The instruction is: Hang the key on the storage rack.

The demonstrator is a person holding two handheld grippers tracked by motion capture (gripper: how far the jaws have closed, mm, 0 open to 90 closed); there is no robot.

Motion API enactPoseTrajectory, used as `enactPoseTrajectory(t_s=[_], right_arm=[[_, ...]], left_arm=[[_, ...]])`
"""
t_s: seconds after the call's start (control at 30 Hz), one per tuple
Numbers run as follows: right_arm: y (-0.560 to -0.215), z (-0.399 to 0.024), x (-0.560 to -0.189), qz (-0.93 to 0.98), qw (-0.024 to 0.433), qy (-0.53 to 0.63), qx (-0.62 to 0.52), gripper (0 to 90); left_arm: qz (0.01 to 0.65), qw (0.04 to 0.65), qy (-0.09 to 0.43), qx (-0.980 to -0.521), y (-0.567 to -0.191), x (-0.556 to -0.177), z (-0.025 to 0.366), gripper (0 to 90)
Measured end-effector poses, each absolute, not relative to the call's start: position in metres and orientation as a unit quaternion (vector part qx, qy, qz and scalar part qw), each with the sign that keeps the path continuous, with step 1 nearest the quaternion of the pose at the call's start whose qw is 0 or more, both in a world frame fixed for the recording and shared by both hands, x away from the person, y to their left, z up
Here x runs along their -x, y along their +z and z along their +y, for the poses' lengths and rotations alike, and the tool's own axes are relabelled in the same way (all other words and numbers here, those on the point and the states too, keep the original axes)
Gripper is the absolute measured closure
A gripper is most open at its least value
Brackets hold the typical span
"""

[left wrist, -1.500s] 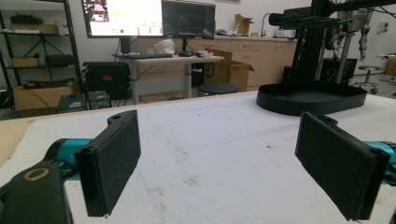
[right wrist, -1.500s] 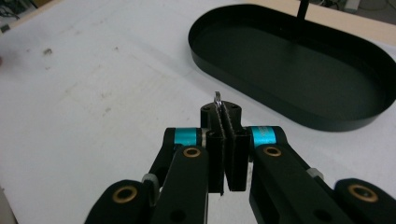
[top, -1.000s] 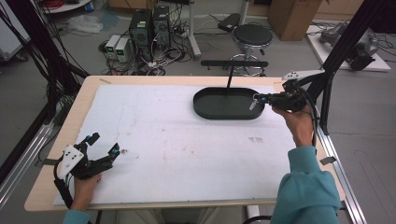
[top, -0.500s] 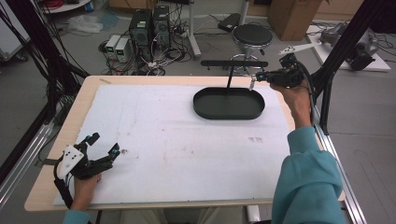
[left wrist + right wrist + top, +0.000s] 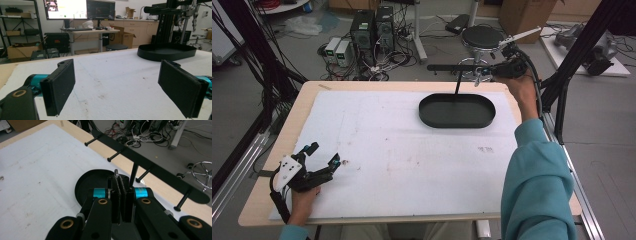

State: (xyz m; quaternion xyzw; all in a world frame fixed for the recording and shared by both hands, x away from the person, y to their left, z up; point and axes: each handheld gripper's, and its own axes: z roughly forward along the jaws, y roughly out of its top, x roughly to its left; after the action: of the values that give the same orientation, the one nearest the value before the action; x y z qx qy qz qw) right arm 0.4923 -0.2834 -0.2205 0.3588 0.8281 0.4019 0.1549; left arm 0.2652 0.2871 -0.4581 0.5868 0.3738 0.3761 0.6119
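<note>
My right tongs (image 5: 121, 185) are clamped on a small metal ring (image 5: 116, 172), raised beside the rack's pegged crossbar (image 5: 150, 167); the bar runs crosswise ahead, its 4 pegs pointing toward me. My left tongs (image 5: 117, 87), wide open and empty, rest on the tabletop (image 5: 402, 150), well apart.

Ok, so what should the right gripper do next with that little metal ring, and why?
Probably ease the right gripper towards the black rack so the metal ring slips over the nearest peg. Its jaws are shut on the ring, whose loop pokes out close beside that peg, not yet on it.
</note>
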Motion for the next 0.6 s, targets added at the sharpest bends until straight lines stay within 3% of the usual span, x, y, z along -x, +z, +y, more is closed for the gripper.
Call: enactPoseTrajectory(t_s=[0.6], right_arm=[[-0.242, -0.272, -0.536, 0.850, 0.136, 0.351, -0.369, 89.4]], left_arm=[[0.373, 0.612, 0.377, -0.587, -0.458, -0.265, 0.287, 14.6]])
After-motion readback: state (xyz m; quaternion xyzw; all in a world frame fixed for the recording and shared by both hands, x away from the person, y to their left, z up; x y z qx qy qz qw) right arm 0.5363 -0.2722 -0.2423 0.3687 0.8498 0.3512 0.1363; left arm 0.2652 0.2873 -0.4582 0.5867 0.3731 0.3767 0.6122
